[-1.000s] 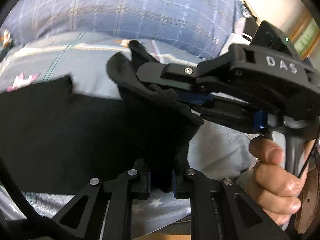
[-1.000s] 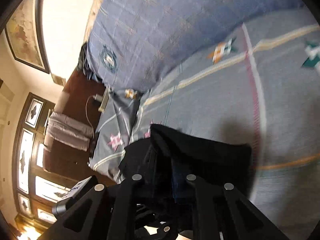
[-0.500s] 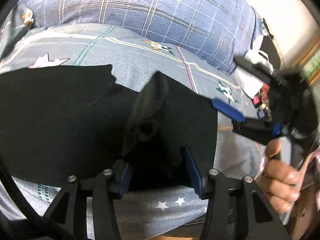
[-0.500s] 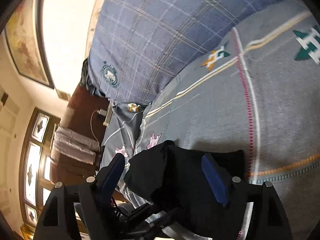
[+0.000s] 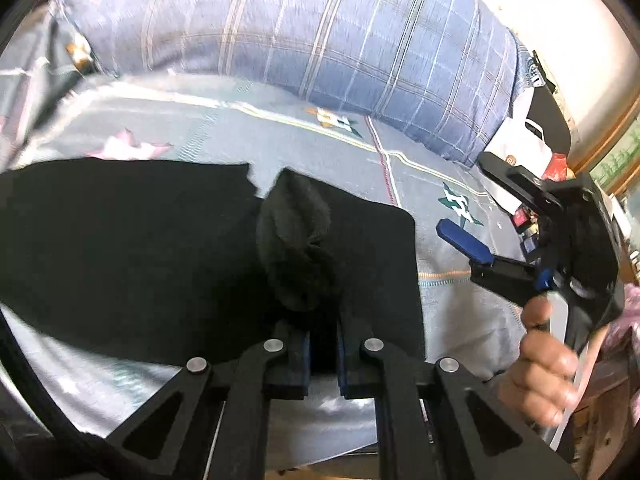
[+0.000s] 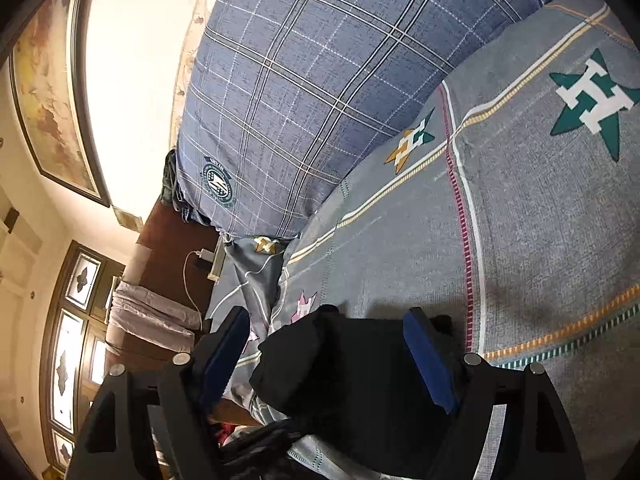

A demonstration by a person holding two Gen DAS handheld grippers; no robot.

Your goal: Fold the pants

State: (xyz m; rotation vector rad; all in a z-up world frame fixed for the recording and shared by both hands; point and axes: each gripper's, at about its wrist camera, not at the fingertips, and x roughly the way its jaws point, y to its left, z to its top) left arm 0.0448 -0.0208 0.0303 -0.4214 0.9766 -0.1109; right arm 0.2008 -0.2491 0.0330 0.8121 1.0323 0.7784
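Black pants (image 5: pixel 140 260) lie spread on the grey patterned bedsheet (image 5: pixel 320 140). A bunched ridge of their fabric (image 5: pixel 296 248) stands up just ahead of my left gripper (image 5: pixel 322 344), which is shut on the black cloth at the near edge. In the left wrist view my right gripper (image 5: pixel 464 194) hangs off to the right of the pants, held by a hand (image 5: pixel 540 368), its blue pads spread apart. In the right wrist view my right gripper (image 6: pixel 326 320) stands open, with a folded lump of the pants (image 6: pixel 352 368) lying loose between its fingers and touched by neither pad.
A large blue plaid pillow (image 6: pixel 320 80) lies along the far side of the bed. A dark nightstand with a charger and cable (image 6: pixel 204 258) stands beyond the bed's corner. The bed's near edge runs just below my left gripper.
My right gripper let go of the black cloth, opened wide and drew back to the right. My left gripper opened, then shut again on the fabric. The lifted cloth dropped onto the bed.
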